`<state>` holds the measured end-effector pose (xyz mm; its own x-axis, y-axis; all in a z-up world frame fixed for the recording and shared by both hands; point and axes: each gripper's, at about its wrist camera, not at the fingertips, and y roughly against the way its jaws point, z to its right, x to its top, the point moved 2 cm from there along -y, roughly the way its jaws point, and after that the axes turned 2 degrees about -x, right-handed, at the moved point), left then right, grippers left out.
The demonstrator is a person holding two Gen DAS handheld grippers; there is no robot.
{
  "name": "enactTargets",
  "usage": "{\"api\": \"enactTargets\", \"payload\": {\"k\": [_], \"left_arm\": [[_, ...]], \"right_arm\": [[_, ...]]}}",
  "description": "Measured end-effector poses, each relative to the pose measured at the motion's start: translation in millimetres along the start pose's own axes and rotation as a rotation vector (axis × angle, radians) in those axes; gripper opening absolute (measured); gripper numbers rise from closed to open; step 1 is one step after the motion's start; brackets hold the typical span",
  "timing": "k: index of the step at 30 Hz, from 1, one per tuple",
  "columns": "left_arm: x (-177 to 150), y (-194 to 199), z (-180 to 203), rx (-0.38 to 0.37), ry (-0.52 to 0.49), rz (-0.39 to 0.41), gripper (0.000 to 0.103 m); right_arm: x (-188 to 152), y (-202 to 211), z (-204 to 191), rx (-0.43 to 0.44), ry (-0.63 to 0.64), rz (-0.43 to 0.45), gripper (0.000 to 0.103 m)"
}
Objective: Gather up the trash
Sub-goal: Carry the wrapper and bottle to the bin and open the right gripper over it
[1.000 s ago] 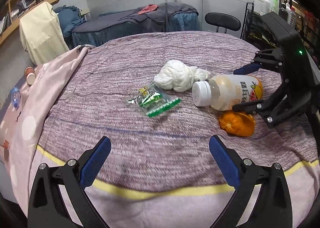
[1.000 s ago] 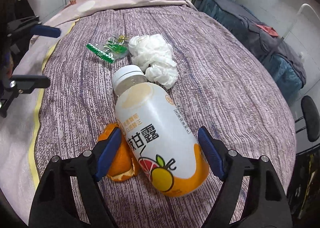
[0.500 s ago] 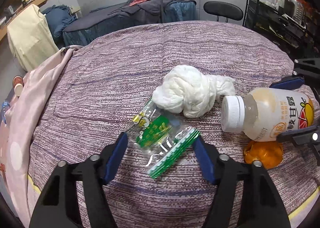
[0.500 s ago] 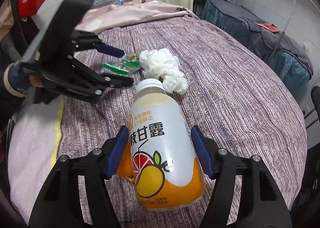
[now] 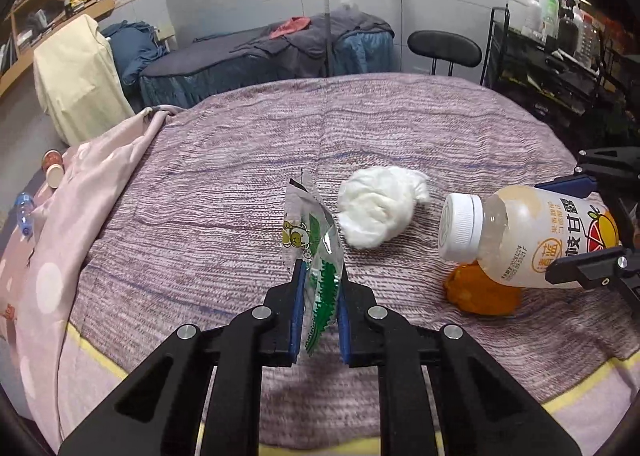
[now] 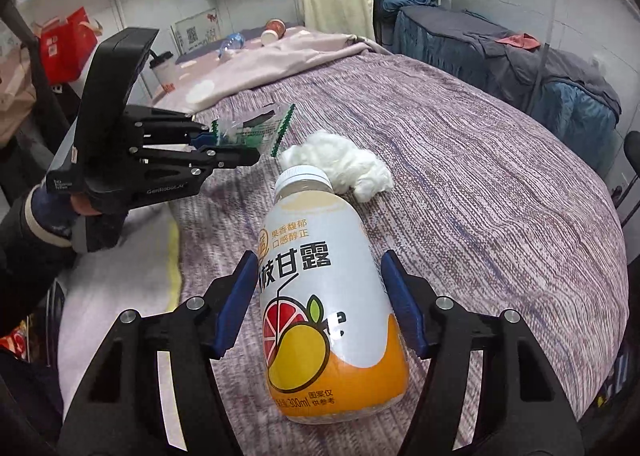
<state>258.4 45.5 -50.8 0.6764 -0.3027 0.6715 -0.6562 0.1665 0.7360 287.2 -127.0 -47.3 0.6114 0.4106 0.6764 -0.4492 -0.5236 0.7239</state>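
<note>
My left gripper (image 5: 320, 276) is shut on a clear plastic wrapper (image 5: 310, 232) with green print and holds it above the purple bedspread (image 5: 224, 191). It also shows in the right wrist view (image 6: 224, 147) with the wrapper (image 6: 272, 123). My right gripper (image 6: 318, 288) is shut on a white and orange drink bottle (image 6: 320, 288) and holds it lifted; the bottle also shows in the left wrist view (image 5: 532, 232). A crumpled white tissue (image 5: 376, 211) and an orange peel (image 5: 480, 292) lie on the bedspread.
A pink dotted blanket (image 5: 80, 207) covers the left side, with a paper cup (image 5: 54, 171) and a small water bottle (image 5: 24, 211) beyond it. Another bed (image 5: 272, 55), a black chair (image 5: 444, 47) and a shelf rack (image 5: 560, 55) stand behind.
My left gripper closed on the wrapper and lifted it off the bedspread. My right gripper raised the bottle off the orange peel.
</note>
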Motion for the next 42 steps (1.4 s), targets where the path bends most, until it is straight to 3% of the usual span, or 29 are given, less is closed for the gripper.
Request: {"api": "enactTargets", "payload": {"k": [5, 15, 25, 31, 39, 41, 42], "left_arm": [[-4, 38, 10, -0.029, 0.042, 0.053, 0.014], [-19, 91, 56, -0.164, 0.114, 0.144, 0.014], [-33, 111, 102, -0.249, 0.116, 0.170, 0.014], [-36, 112, 141, -0.321, 0.094, 0.165, 0.014], [-26, 113, 197, -0.379, 0.014, 0.186, 0.014], [-23, 115, 208, -0.405, 0.002, 0.190, 0.014], [-22, 116, 214, -0.412, -0.006, 0.192, 0.014]], "right_arm": [[-9, 32, -9, 0.006, -0.028, 0.070, 0.064], [-45, 92, -14, -0.033, -0.106, 0.182, 0.064], [-103, 153, 3, -0.129, -0.239, 0.274, 0.063], [-149, 183, 34, -0.217, -0.380, 0.300, 0.057], [-194, 215, 67, -0.285, -0.511, 0.344, 0.055], [-199, 230, 70, -0.321, -0.523, 0.373, 0.048], [-202, 235, 73, -0.328, -0.527, 0.376, 0.004]]}}
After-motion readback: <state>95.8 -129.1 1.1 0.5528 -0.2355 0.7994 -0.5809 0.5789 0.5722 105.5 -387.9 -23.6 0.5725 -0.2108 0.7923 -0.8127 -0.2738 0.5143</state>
